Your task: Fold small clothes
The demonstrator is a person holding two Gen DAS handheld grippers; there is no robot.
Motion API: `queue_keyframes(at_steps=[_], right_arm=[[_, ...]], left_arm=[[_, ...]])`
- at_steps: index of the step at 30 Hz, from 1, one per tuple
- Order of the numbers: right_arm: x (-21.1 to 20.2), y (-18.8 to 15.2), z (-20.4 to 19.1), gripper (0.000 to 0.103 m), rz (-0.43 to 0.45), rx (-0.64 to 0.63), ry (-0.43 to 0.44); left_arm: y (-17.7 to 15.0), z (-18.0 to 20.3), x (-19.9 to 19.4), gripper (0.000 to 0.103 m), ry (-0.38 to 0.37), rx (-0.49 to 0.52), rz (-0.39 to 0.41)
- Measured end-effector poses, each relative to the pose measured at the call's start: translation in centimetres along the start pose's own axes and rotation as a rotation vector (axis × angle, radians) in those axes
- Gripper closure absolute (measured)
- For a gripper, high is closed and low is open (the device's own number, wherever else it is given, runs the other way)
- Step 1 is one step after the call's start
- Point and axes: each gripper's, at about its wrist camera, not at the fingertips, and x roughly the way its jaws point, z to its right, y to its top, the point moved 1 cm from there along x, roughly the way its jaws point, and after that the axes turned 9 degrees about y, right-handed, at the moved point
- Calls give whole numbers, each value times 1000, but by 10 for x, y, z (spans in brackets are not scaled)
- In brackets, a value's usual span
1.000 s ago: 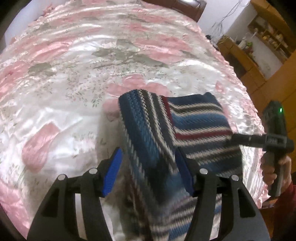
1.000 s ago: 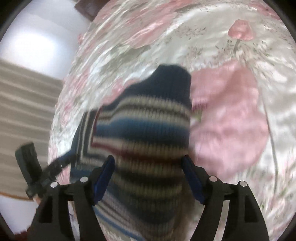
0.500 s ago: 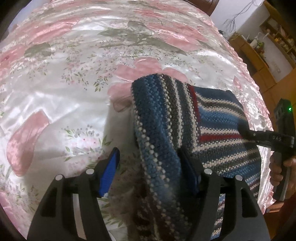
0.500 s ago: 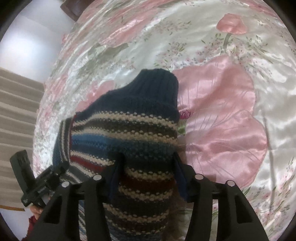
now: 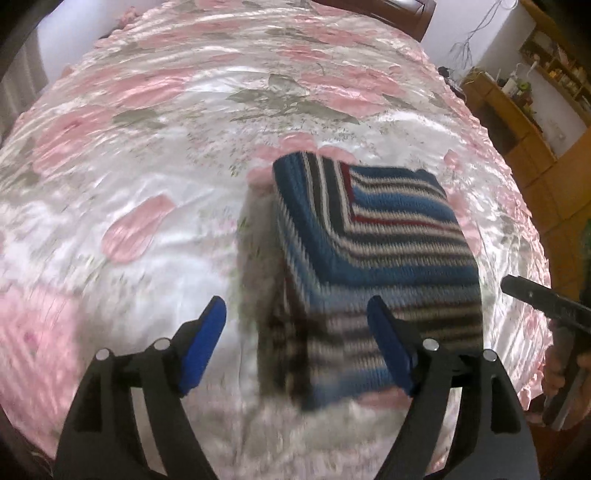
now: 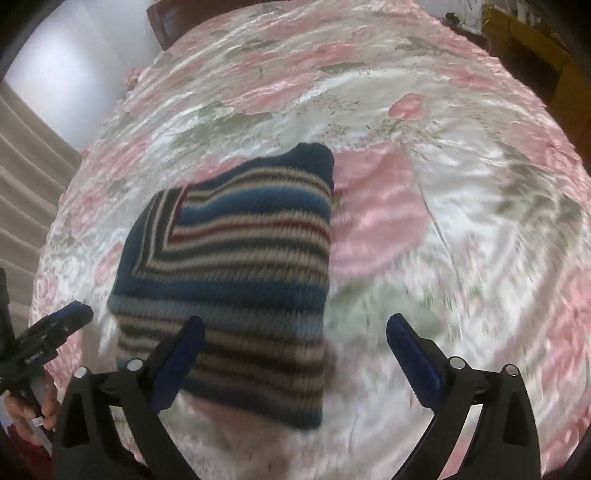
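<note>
A striped knitted garment (image 5: 373,251) in blue, white, black and red lies folded flat on the pink floral bedspread (image 5: 147,155). My left gripper (image 5: 303,343) hovers open above its near left edge, nothing between the blue pads. In the right wrist view the same folded garment (image 6: 236,258) lies left of centre, and my right gripper (image 6: 295,354) stands open above its near right corner, holding nothing. The left gripper's blue fingers (image 6: 70,315) show at that view's left edge, and the right gripper's black body (image 5: 539,299) shows at the right edge of the left wrist view.
The satin bedspread (image 6: 443,184) covers the whole bed, with open cloth around the garment. A dark wooden headboard (image 5: 388,11) is at the far end. Wooden cabinets and shelves (image 5: 524,110) stand beyond the bed's right side. A hand (image 6: 33,406) holds the left gripper's handle.
Both grippers were down at the garment, the right one narrowed around its fold. Now both have opened wide and pulled back upward, leaving the garment lying folded on the bed.
</note>
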Motion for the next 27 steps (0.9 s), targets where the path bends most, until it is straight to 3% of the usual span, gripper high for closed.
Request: queue_keyframes(at_steps=[6,13,19,27], right_arm=[[-36,-53,-27,4,14,-8,-34],[-78,-102,-55,4,38,-33,-51],[-103,-125,-72,4,62,-50,-55],[-123,-144,-93,4,93,-89,-51]], left_arm=[[-43,8,-55,21,58,54,53],[-72,14,-117,17,57,73,140],[-94,18,-155,16,71,75,193],[-117,13,-177,14,89,67,218]])
